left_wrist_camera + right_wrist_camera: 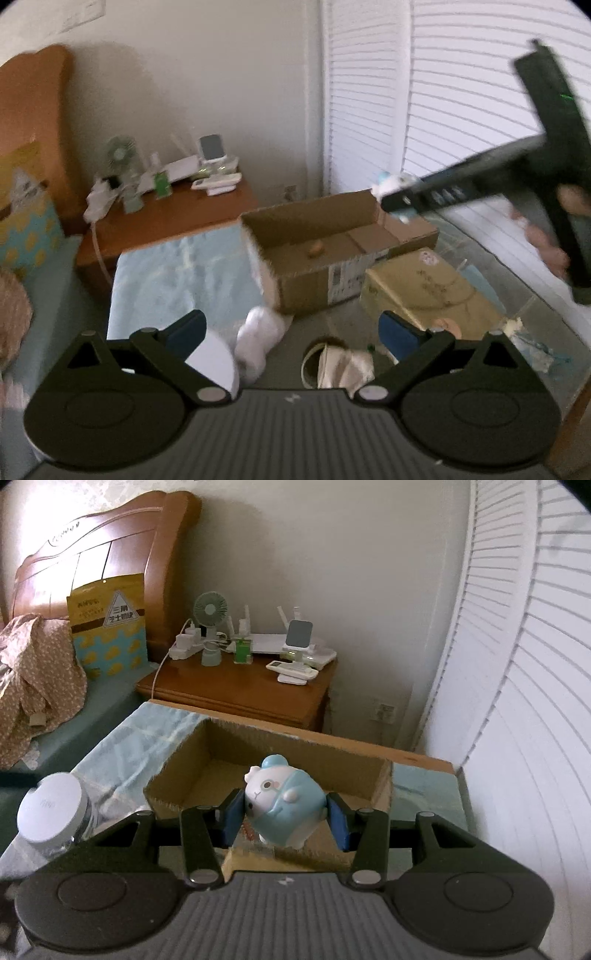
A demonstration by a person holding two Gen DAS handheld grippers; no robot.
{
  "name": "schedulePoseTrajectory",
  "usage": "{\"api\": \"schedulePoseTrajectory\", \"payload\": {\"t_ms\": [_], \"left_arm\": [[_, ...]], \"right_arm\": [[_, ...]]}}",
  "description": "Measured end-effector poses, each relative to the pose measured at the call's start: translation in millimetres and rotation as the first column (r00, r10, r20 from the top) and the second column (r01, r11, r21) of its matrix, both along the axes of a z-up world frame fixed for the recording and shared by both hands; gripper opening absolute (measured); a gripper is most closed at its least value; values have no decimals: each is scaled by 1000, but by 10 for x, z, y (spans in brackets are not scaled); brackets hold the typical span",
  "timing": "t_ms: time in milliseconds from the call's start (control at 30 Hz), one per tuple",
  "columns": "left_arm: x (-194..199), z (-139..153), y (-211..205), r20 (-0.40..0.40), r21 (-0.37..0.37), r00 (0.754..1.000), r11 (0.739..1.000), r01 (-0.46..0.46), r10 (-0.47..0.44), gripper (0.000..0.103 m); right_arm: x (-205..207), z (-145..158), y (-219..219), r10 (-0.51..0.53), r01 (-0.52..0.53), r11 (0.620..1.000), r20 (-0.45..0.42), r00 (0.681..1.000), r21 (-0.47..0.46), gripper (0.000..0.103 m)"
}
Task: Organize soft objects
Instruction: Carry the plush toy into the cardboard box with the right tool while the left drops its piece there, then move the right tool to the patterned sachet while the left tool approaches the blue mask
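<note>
In the left wrist view the left gripper [293,330] hangs with jaws wide and empty; a white plush [258,341] lies just inside the left jaw, and the cardboard box [325,254] stands ahead, a small brown thing on its floor. In the right wrist view the right gripper [282,818] holds the blue-and-white hamster toy [284,805] between its jaws, just short of the box's near wall; best carry it past that rim before letting go, since the box's floor ahead looks open; the white-lidded jar [51,812] sits well outside the left jaw.

Left gripper [291,330] fingers spread wide, right gripper [283,818] fingers closed on something
</note>
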State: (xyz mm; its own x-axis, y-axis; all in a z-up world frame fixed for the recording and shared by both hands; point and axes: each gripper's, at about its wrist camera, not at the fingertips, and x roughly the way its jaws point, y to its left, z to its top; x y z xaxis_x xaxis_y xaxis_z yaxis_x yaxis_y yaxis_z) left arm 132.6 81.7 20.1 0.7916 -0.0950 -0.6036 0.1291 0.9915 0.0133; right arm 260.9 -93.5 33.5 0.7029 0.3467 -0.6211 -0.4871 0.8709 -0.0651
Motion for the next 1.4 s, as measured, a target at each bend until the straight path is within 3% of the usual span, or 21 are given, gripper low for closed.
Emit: {"api": "schedulePoseTrajectory", "payload": {"t_ms": [233, 300, 400, 433, 600, 1033, 1400], "left_arm": [[-243, -87, 113, -26, -39, 998, 998, -51, 50, 99], [-261, -106, 129, -31, -47, 998, 997, -55, 54, 99], [-282, -146, 141, -41, -51, 998, 997, -57, 55, 99], [-284, -161, 148, -46, -56, 997, 997, -58, 55, 99], [-304, -224, 148, -69, -89, 997, 995, -45, 39, 99], [-531, -301, -58, -73, -23, 997, 999, 30, -31, 100], [-723, -522, -188, -123, -33, 987, 995, 95, -99, 100]], "right_arm": [[369, -31, 278, 23, -23, 1000, -20, 1000, -10, 57], [420, -45, 320, 23, -23, 1000, -22, 999, -13, 81], [381, -23, 323, 28, -28, 1000, -3, 1000, 5, 101], [351, -6, 302, 27, -28, 999, 6, 1000, 16, 103], [194, 70, 221, 26, -27, 999, 20, 999, 33, 103], [-432, 57, -139, -13, 12, 999, 23, 1000, 30, 103], [-1056, -342, -580, -107, 108, 994, -72, 992, 17, 103]]}}
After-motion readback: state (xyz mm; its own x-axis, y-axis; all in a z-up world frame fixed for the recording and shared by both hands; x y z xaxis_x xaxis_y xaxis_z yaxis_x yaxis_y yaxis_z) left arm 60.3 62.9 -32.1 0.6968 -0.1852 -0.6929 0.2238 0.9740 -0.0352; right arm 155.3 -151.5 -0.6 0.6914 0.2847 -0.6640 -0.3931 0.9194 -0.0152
